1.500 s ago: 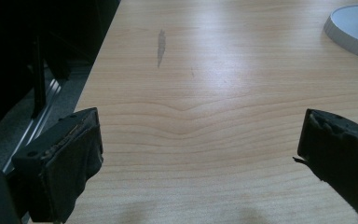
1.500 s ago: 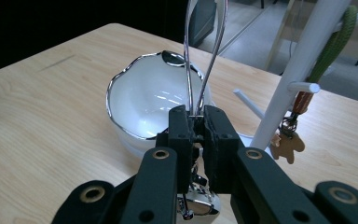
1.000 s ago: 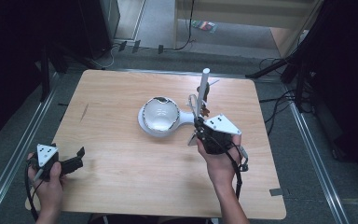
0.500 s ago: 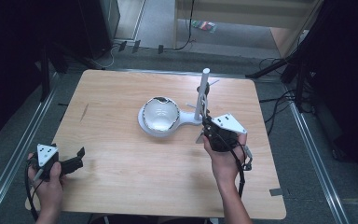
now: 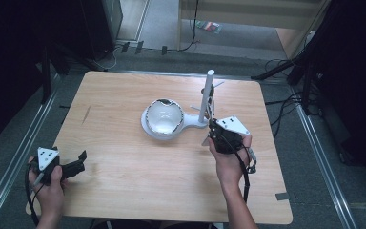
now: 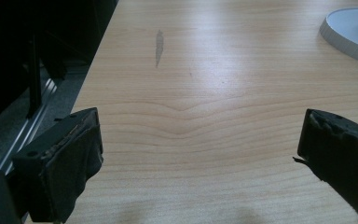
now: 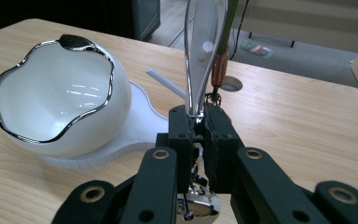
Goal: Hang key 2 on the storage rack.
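Observation:
A white bowl (image 5: 164, 116) with a wavy silver rim (image 7: 51, 107) sits on a flat white base (image 5: 190, 125). An upright white post (image 5: 206, 95) rises from that base. Just right of the base, my right gripper (image 5: 212, 128) points toward the post. In the right gripper view its jaws (image 7: 199, 122) are shut on the handle of a shiny metal spoon (image 7: 203, 46), which stands up beside a braided green and orange cord (image 7: 220, 65). My left gripper (image 5: 78, 161) rests at the table's near left corner, open (image 6: 200, 149) with nothing between its jaws.
The wooden table (image 5: 124, 191) has a dark scuff mark (image 6: 159, 44) toward its far left. A thin white rod (image 7: 165, 83) lies behind the base. A round cable hole (image 7: 227, 83) is in the tabletop beyond the spoon. Dark stands and cables surround the table.
My right hand has shifted slightly right and lower with the spoon still gripped. The left hand has stayed put.

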Demonstrator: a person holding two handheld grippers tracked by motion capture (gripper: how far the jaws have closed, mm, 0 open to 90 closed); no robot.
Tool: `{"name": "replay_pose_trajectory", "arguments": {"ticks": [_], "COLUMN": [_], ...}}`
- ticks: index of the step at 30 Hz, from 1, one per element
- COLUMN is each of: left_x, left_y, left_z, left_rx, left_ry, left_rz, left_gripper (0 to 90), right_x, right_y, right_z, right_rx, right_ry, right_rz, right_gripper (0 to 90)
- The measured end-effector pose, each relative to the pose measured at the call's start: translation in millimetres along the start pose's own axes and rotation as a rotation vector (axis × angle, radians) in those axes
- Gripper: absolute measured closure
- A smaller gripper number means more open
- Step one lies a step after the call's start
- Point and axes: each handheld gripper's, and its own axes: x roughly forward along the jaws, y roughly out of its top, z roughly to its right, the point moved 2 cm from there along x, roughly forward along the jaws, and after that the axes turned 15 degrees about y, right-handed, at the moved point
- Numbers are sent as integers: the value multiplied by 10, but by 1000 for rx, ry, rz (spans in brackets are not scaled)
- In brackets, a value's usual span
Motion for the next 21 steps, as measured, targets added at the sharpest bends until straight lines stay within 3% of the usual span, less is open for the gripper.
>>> {"name": "replay_pose_trajectory", "arguments": {"ticks": [21], "left_x": [0], "left_y": [0], "left_z": [4], "left_rx": [6], "left_ry": [2], "left_rz": [2], "left_gripper": [2], "right_x": [266], "right_y": [-146], "right_z": [81], "right_rx": [22], "right_ry": [4], "right_rz": [-61], "right_gripper": [835]}}
